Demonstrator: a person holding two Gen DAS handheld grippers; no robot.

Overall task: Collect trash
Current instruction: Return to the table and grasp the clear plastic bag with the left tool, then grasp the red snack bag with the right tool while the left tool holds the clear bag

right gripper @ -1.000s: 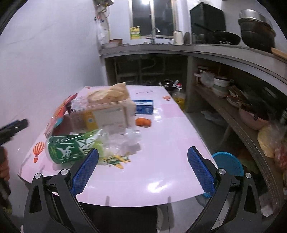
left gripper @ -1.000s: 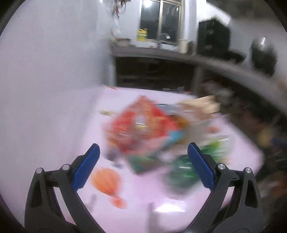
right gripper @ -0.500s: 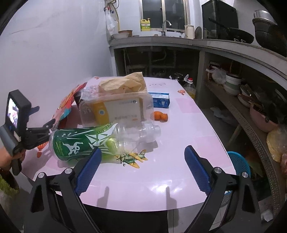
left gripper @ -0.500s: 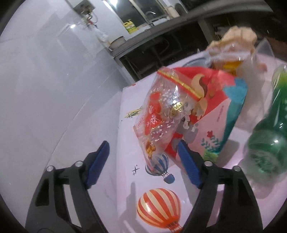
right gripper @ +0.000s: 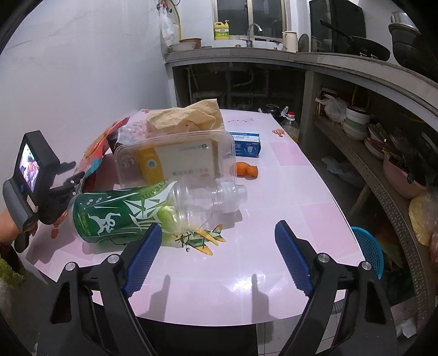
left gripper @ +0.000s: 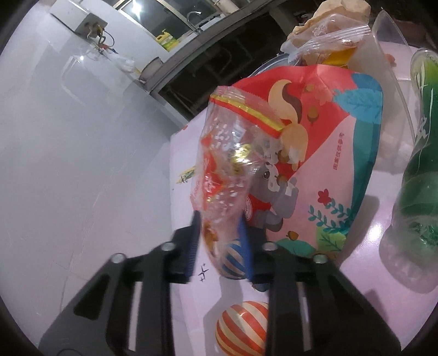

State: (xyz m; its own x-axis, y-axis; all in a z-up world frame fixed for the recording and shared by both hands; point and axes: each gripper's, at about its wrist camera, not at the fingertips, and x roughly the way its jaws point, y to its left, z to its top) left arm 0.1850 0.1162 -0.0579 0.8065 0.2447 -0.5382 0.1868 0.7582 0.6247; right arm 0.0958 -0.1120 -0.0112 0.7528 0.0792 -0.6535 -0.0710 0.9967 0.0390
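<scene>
Left gripper jaws just closed in, now pinching the lower end of a clear crinkly snack wrapper at the worktop's left edge, beside a red cartoon-printed bag. Right gripper jaws just narrowed a touch, wide apart, nothing between them, over the near edge. Green bottle lying on its side in front of a clear plastic container, crumpled brown paper behind. Bag mostly hidden from the right wrist view.

White walls, pink table, grey concrete counter, window, cluttered shelf
</scene>
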